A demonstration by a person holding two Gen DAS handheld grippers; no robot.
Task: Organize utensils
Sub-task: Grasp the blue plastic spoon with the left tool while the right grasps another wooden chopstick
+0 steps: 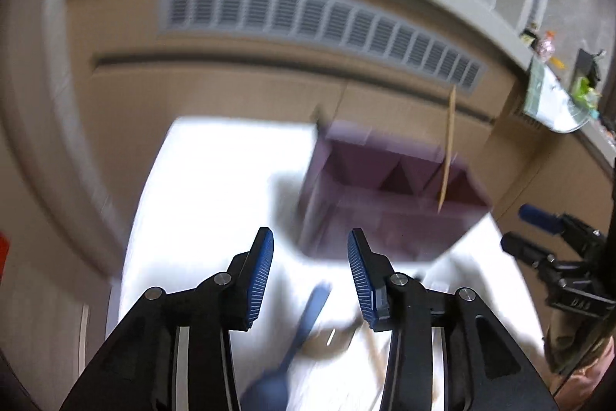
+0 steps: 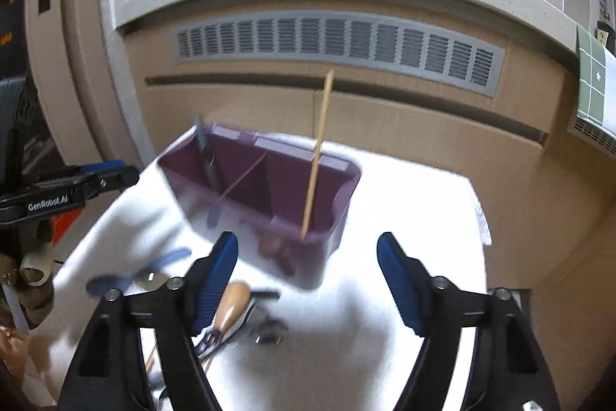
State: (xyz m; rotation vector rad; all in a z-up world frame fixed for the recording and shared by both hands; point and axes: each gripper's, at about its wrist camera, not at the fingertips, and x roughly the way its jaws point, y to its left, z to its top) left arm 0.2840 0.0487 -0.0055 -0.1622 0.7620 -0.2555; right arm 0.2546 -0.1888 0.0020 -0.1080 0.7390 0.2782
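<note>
Lying below spread jaws: blue spoon [image 1: 308, 326]

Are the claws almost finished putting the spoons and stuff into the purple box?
Not yet. Done: one wooden chopstick stands in the purple box, and a dark utensil leans in its left compartment. In hand: nothing; the left claw and right claw are both open and empty. Left: the blue spoon, the wooden-handled tool and some metal pieces lie on the white cloth.

Matt purple plastic divided utensil box [image 2: 269, 187], pale bare-wood chopstick [image 2: 316, 156], smooth varnished wooden handle [image 2: 230, 303], soft white cloth table cover [image 2: 404, 218], ribbed blue gripper pads [image 2: 396, 280]
</note>
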